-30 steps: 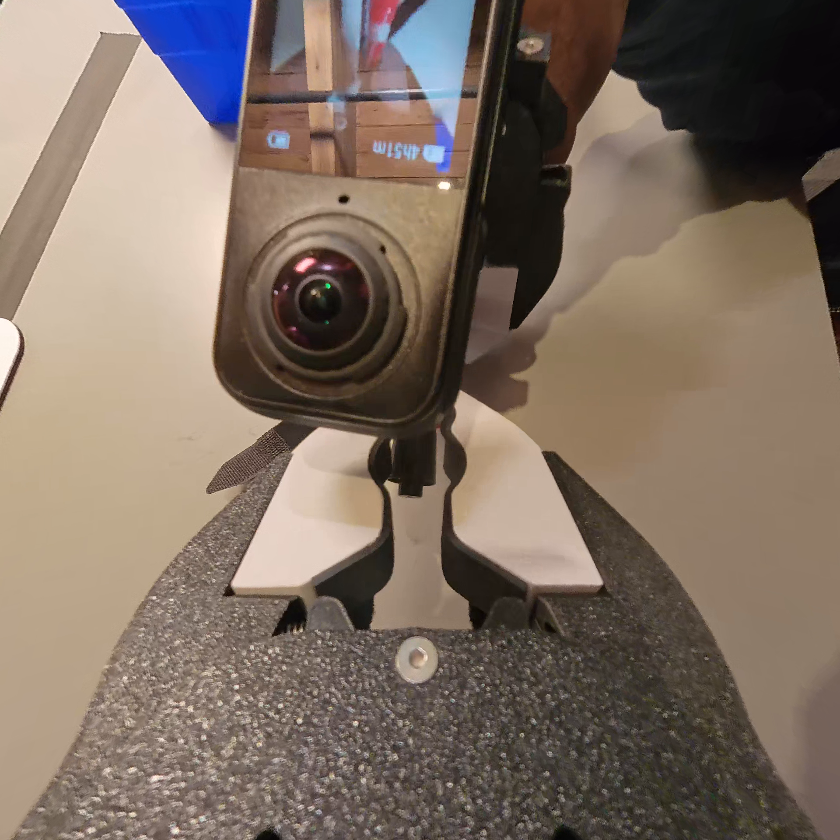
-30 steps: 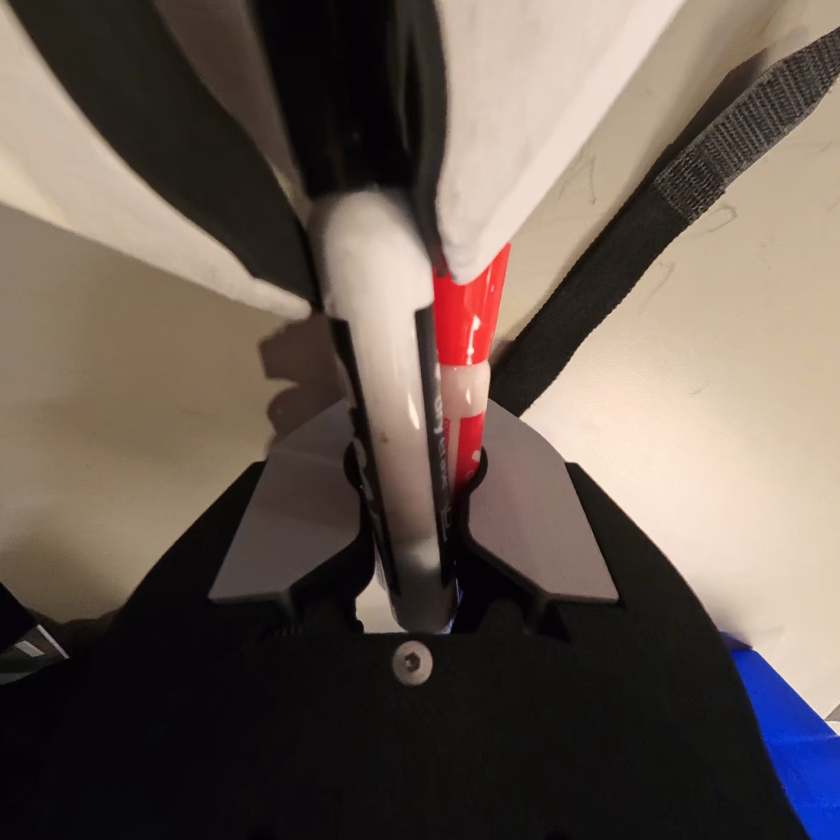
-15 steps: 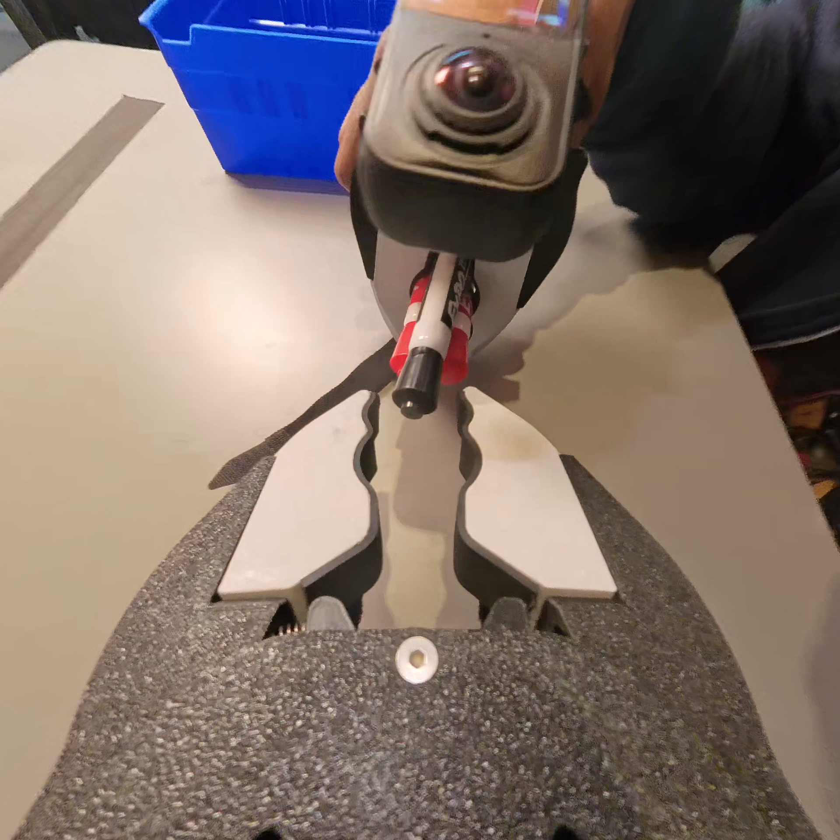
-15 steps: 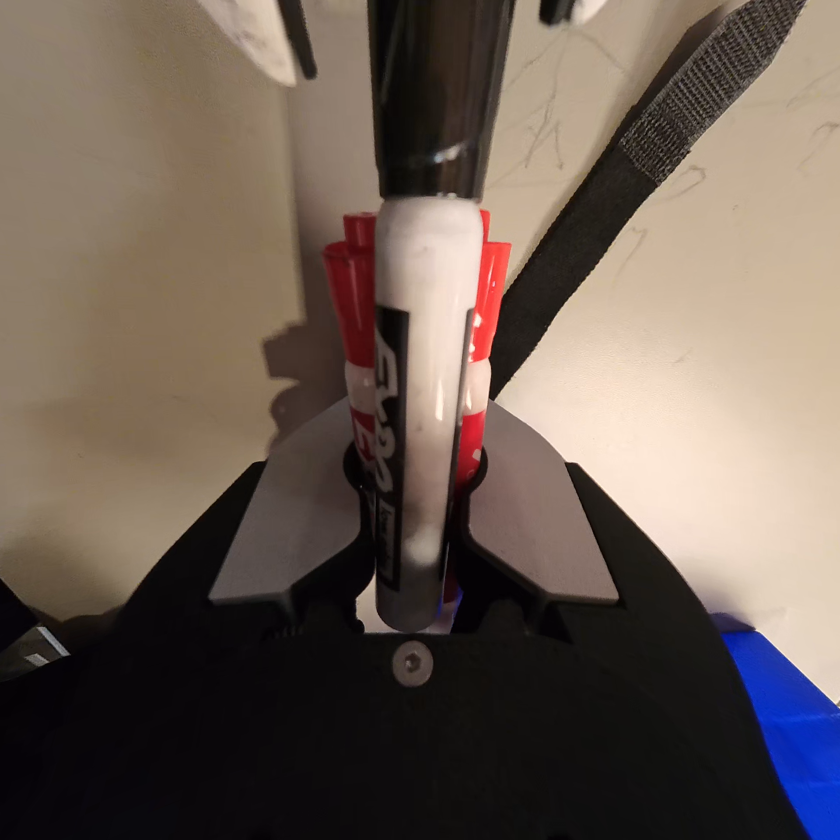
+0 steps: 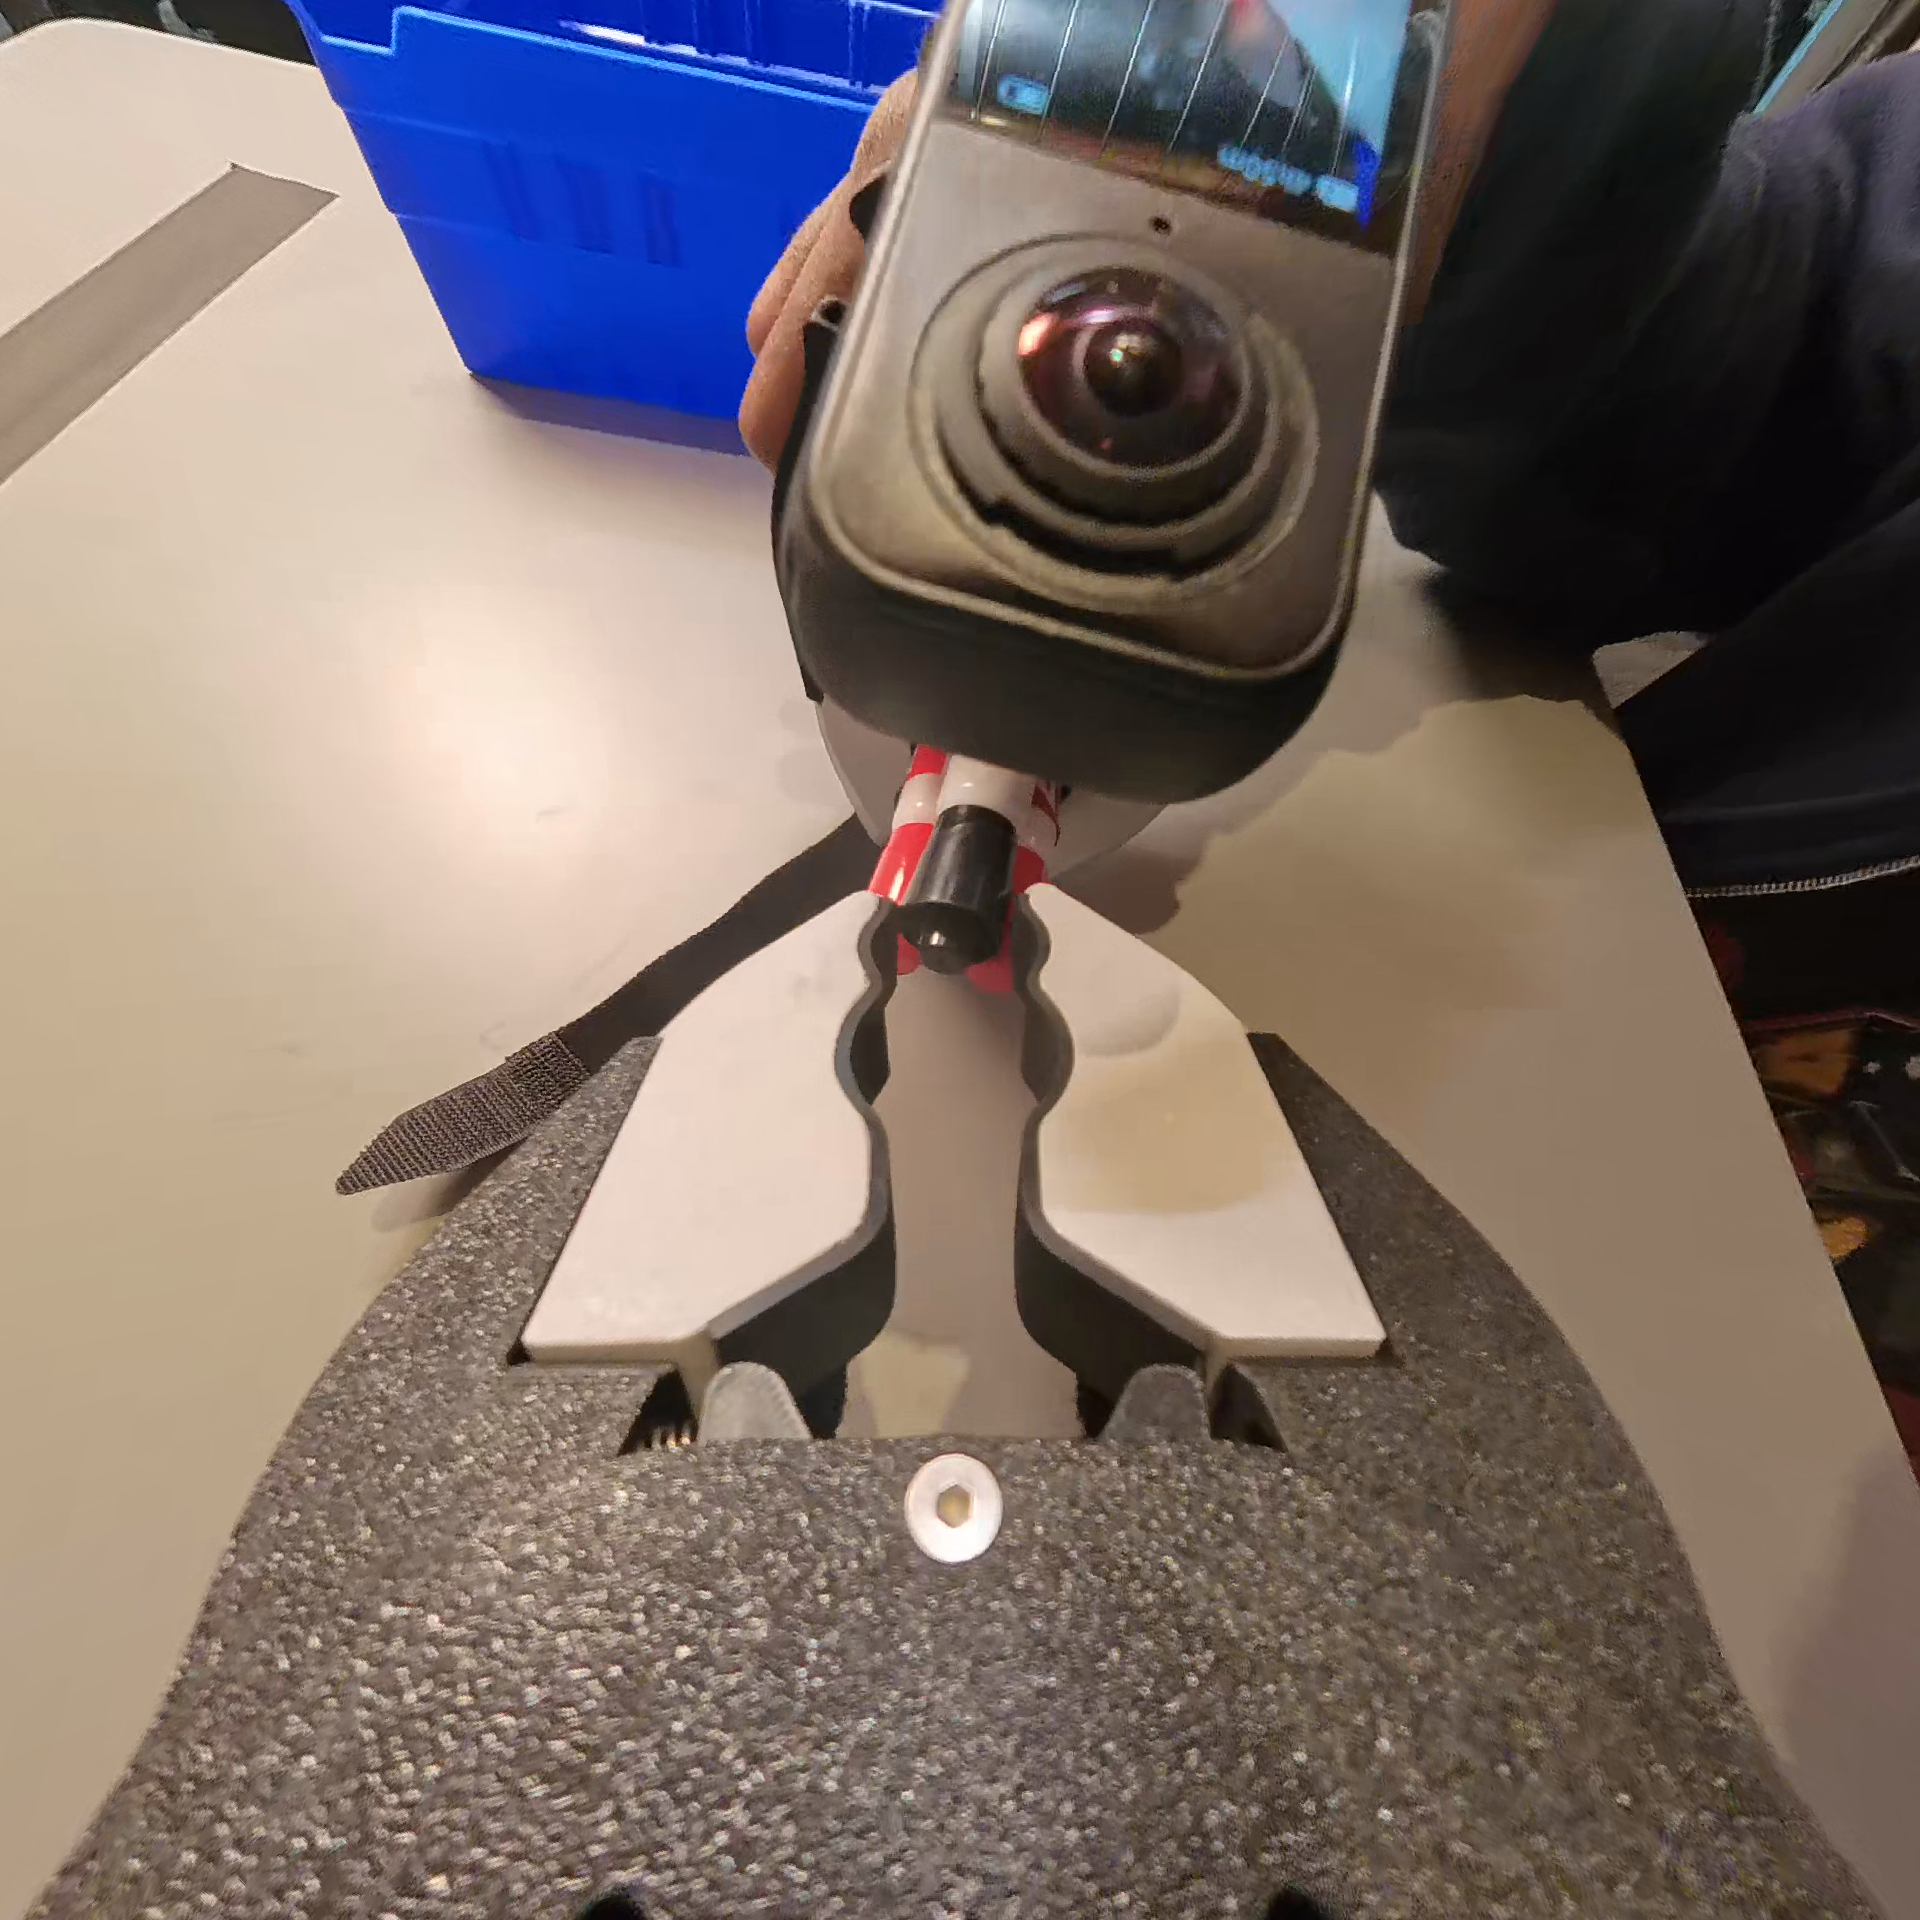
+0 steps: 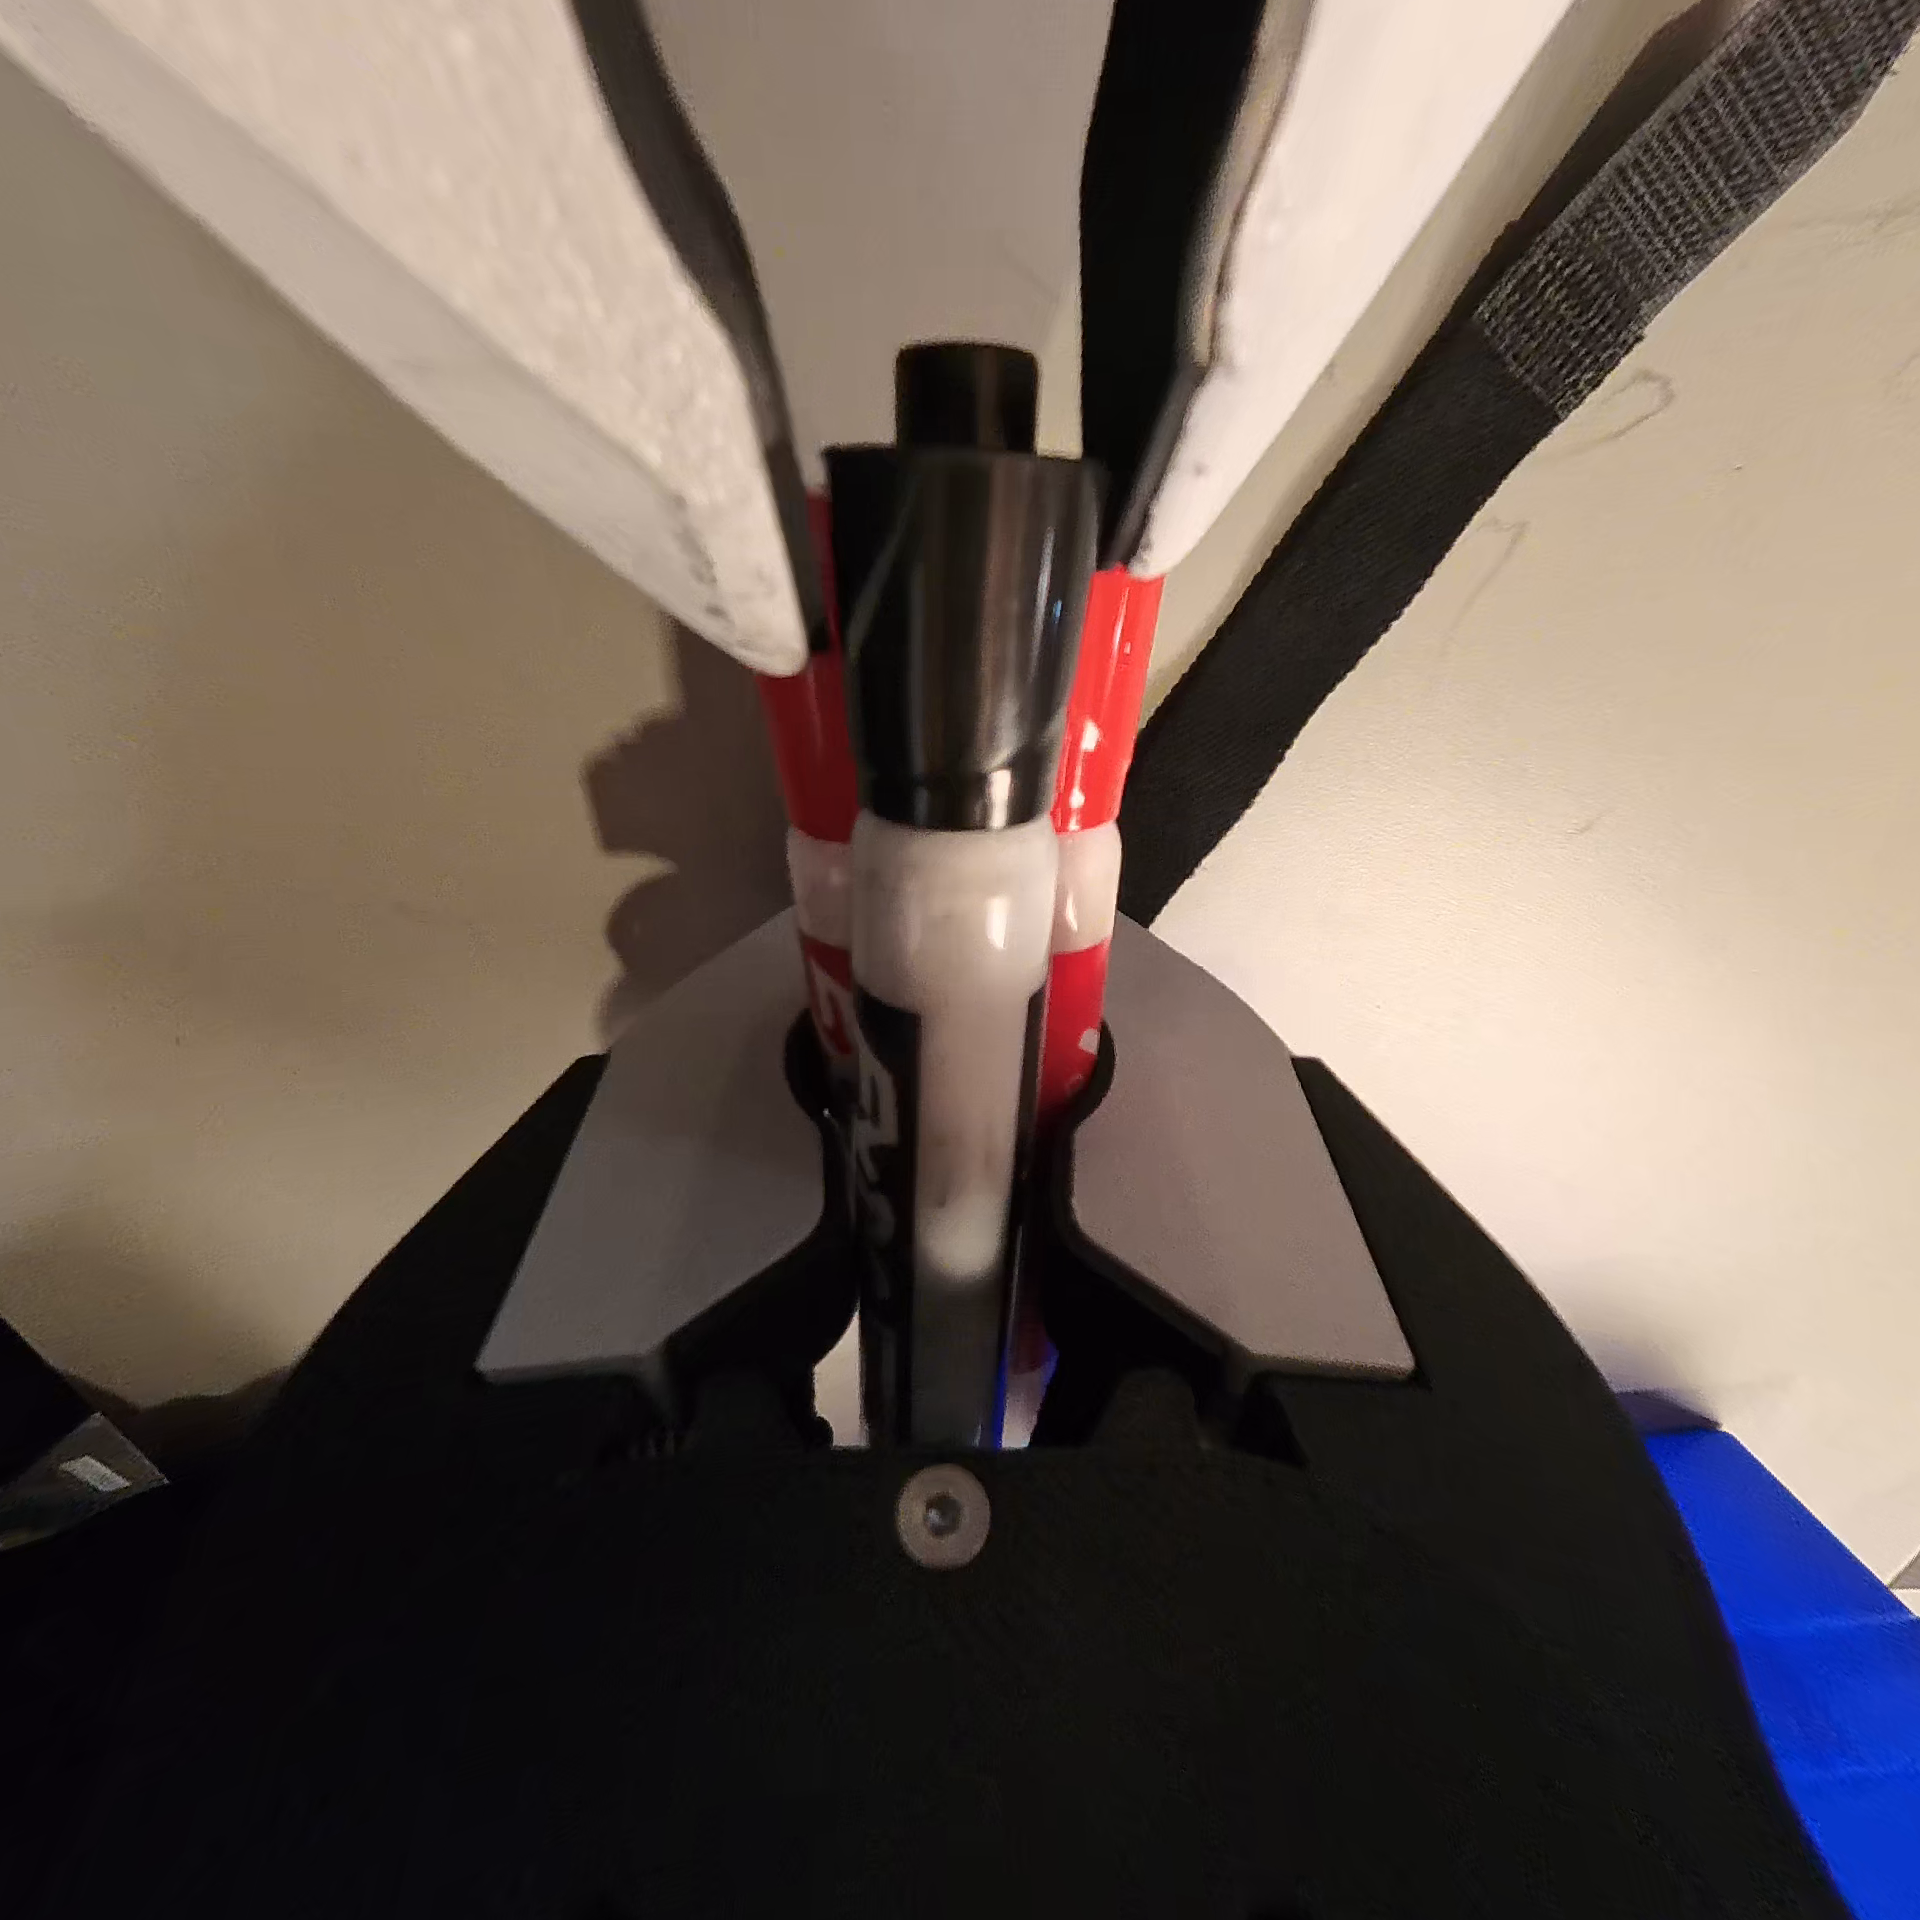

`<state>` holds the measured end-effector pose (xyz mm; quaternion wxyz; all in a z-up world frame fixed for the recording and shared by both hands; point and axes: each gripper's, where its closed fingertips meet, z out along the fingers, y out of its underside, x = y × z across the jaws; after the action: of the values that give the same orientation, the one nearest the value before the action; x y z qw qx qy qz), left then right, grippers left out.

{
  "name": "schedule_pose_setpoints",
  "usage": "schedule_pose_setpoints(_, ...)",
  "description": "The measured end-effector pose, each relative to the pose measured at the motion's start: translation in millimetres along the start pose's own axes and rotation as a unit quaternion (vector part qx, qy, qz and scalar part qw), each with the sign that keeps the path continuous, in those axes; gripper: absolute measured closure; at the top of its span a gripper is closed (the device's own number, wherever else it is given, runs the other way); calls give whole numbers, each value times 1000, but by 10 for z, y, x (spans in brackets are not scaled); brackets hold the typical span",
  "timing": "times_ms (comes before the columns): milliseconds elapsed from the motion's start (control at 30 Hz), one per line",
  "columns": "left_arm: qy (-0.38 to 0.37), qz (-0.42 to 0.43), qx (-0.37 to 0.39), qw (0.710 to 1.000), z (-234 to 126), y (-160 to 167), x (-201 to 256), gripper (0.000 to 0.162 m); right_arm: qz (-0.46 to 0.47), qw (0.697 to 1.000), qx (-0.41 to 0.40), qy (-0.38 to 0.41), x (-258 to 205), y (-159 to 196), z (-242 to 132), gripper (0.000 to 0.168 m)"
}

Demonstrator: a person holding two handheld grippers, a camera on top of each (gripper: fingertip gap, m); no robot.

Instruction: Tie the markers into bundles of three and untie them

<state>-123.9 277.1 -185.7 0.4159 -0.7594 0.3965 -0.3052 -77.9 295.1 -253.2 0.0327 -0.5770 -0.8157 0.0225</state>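
Observation:
Three markers [image 6: 966, 675], one black-capped between two red-capped, are held together above the beige table [image 5: 364, 675]. My right gripper [image 6: 951, 1039] is shut on their white barrels. In the left wrist view it [image 5: 977, 821] faces me with its camera above. My left gripper [image 5: 951, 925] comes from the opposite side, and its pale fingers [image 6: 520, 364] press the red caps on both sides at the cap end of the markers [image 5: 951, 862]. A loose black hook-and-loop strap [image 5: 623, 1049] lies flat on the table beside and under the markers, and also shows in the right wrist view [image 6: 1455, 499].
A blue plastic bin [image 5: 603, 208] stands at the back of the table; its corner also shows in the right wrist view [image 6: 1787, 1610]. A grey tape strip [image 5: 125, 312] runs at the far left. A person's dark sleeve [image 5: 1662, 364] is at the right, by the table's edge. About 9 centimetres separates my left fingertips from my right.
My left gripper let go of the black cap, opened and backed off. It has now come forward again and closed its tips around the cap ends. The right gripper kept hold.

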Motion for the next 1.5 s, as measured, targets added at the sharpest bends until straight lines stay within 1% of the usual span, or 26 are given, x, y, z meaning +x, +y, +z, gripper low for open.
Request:
schedule_pose_setpoints(100, 4, 4, 11, 1000, -32, -10, -13, 138, 3, 1000, 2, 3, 18, -3, 0, 128)
schedule_pose_setpoints(133, 4, 4, 16, 1000, -50, -16, -29, 138, 4, 1000, 3, 3, 22, -2, 1, 128)
schedule_pose_setpoints(200, 10, 3, 20, 1000, -78, -13, -42, 144, 6, 1000, 7, 6, 37, -11, -3, 128)
schedule_pose_setpoints(533, 13, 0, 19, 1000, -40, -16, -19, 144, 4, 1000, 10, 3, 21, -48, 9, 128)
schedule_pose_setpoints(567, 14, 0, 18, 1000, -45, -6, -23, 142, 4, 1000, 10, 3, 23, -42, 7, 128)
schedule_pose_setpoints(667, 4, 18, 17, 1000, -98, 21, -88, 129, 10, 1000, 6, 7, 54, 3, -11, 128)
schedule_pose_setpoints(800, -43, 40, 18, 998, -268, 98, -394, 117, 26, 1000, 4, 14, 134, 101, -70, 128)
schedule_pose_setpoints(900, -93, -2, 4, 996, -397, 228, -779, 111, 38, 999, 4, 21, 190, 153, -110, 128)
schedule_pose_setpoints(1000, -118, -36, -21, 992, -433, 394, -1042, 111, 42, 999, 4, 24, 215, 174, -120, 128)
schedule_pose_setpoints(1067, -117, -108, -61, 985, -375, 562, -1143, 113, 46, 999, 3, 26, 232, 183, -116, 128)
schedule_pose_setpoints(1133, -74, -190, -65, 977, -252, 597, -1087, 113, 47, 999, 3, 26, 241, 190, -113, 128)
schedule_pose_setpoints(1167, -58, -215, -61, 973, -192, 577, -1052, 116, 48, 998, 3, 26, 245, 193, -112, 128)
schedule_pose_setpoints(1200, -50, -227, -60, 971, -139, 553, -1033, 120, 49, 998, 4, 27, 252, 193, -112, 128)
schedule_pose_setpoints(1267, -59, -235, -71, 968, -53, 532, -1033, 122, 51, 998, 4, 26, 259, 198, -112, 128)
schedule_pose_setpoints(1333, -74, -241, -81, 964, 12, 536, -1053, 137, 52, 998, 5, 26, 264, 200, -107, 128)
schedule_pose_setpoints(1400, -84, -245, -75, 963, 61, 529, -1071, 157, 52, 998, 6, 22, 260, 192, -93, 128)
schedule_pose_setpoints(1433, -89, -243, -74, 963, 65, 525, -1080, 160, 51, 998, 7, 20, 256, 188, -84, 128)
schedule_pose_setpoints(1500, -91, -235, -47, 967, 57, 443, -1081, 160, 51, 999, 7, 17, 256, 180, -64, 128)
